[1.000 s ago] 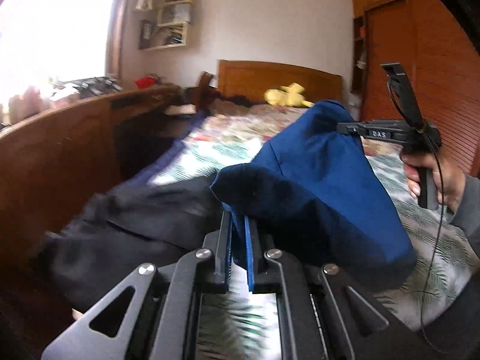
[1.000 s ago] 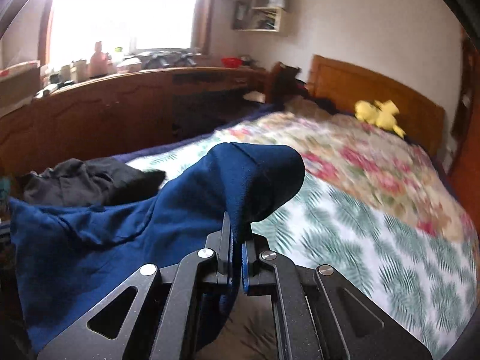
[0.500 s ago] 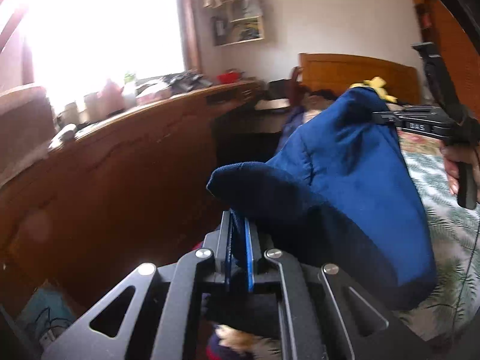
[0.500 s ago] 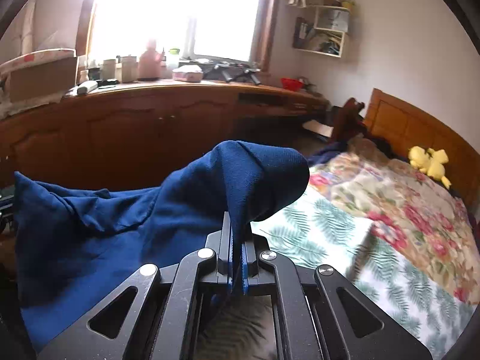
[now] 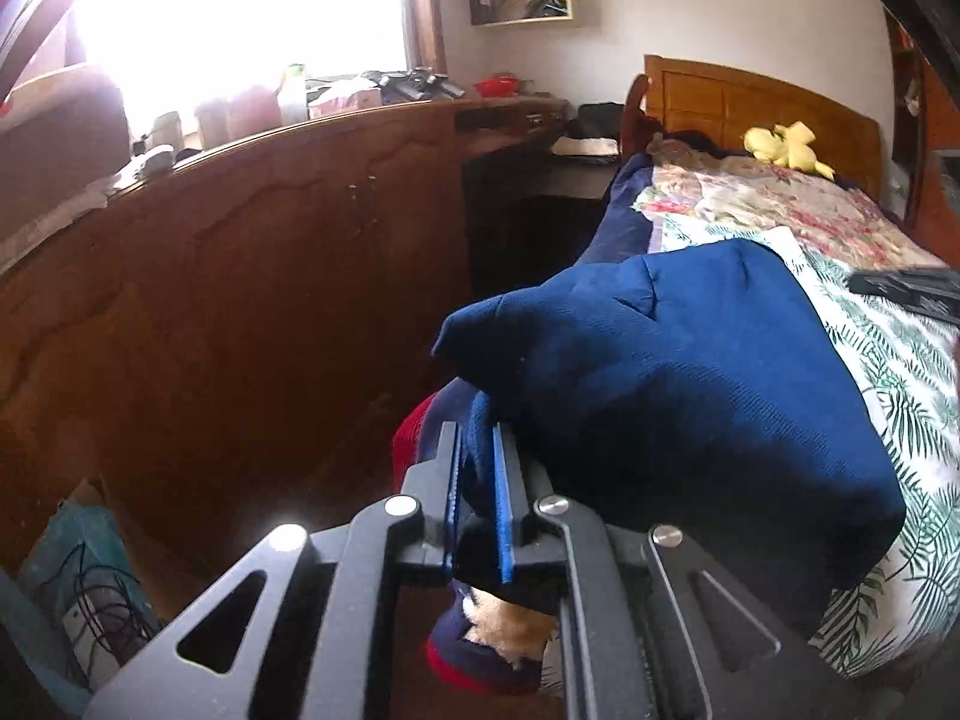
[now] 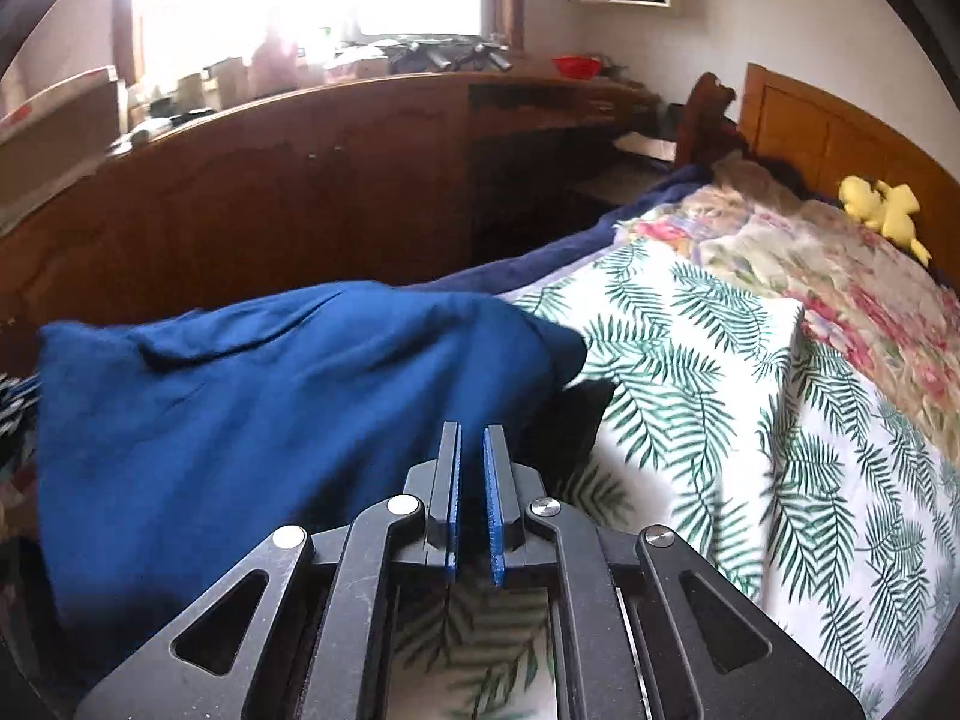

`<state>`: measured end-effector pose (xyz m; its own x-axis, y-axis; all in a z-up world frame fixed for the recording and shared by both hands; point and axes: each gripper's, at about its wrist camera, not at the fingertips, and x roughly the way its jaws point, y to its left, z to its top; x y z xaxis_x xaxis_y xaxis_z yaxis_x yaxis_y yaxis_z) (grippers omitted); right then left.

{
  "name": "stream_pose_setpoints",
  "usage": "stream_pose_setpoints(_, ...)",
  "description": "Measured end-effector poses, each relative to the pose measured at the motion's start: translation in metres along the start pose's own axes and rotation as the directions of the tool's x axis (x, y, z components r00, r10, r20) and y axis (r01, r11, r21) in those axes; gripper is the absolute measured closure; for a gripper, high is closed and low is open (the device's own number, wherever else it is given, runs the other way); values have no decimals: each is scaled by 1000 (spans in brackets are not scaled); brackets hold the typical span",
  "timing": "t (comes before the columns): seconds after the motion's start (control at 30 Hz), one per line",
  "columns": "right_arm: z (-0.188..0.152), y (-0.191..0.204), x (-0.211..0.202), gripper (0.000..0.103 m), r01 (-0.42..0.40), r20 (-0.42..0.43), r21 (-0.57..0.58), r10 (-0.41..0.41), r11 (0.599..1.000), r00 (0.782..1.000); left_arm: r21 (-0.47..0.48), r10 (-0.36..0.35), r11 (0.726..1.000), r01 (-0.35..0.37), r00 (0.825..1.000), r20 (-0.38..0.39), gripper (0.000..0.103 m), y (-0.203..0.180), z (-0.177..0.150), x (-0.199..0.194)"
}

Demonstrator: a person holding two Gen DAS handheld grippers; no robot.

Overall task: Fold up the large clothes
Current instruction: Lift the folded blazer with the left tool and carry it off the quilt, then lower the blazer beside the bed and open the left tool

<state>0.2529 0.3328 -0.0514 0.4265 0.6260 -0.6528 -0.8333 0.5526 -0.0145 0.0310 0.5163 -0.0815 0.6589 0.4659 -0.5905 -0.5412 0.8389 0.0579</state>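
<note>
Left wrist view: the left gripper [image 5: 477, 438] has a fold of the blue garment [image 5: 672, 396] between its pads, and its jaws are opening, the cloth not yet free of them; the garment bulges up and to the right of the fingers and drapes over the near edge of the bed [image 5: 900, 372]; below the jaws lies a red and navy bundle [image 5: 474, 666]; a wooden cabinet [image 5: 252, 276] fills the left side; a yellow plush [image 5: 786, 147] sits by the headboard [image 5: 750, 102]; the tip of the right gripper [image 5: 906, 288] shows at the right edge.

Right wrist view: the right gripper [image 6: 472, 438] is released, its jaws opening with nothing between them; the garment [image 6: 270, 396] lies slumped on the bed's left edge, just beyond and left of the fingers; the leaf-print sheet [image 6: 720, 372] spreads to the right, the plush [image 6: 882, 210] far back.
</note>
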Motion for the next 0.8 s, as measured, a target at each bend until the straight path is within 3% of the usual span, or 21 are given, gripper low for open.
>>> stream_pose_setpoints(0.43, -31, 18, -96, 95, -75, 88, -75, 81, 994, 993, -103, 80, 992, -75, 996, 42, 92, 10, -3, -37)
stream_pose_setpoints(0.63, -45, 17, -129, 88, -82, 112, -79, 91, 994, 990, -116, 109, 988, -101, 992, 65, 92, 7, -3, -63)
stream_pose_setpoints(0.8, -58, 9, -159, 75, -72, 140, -65, 81, 995, 987, -107, 103, 990, -93, 991, 88, 92, -14, 2, -87)
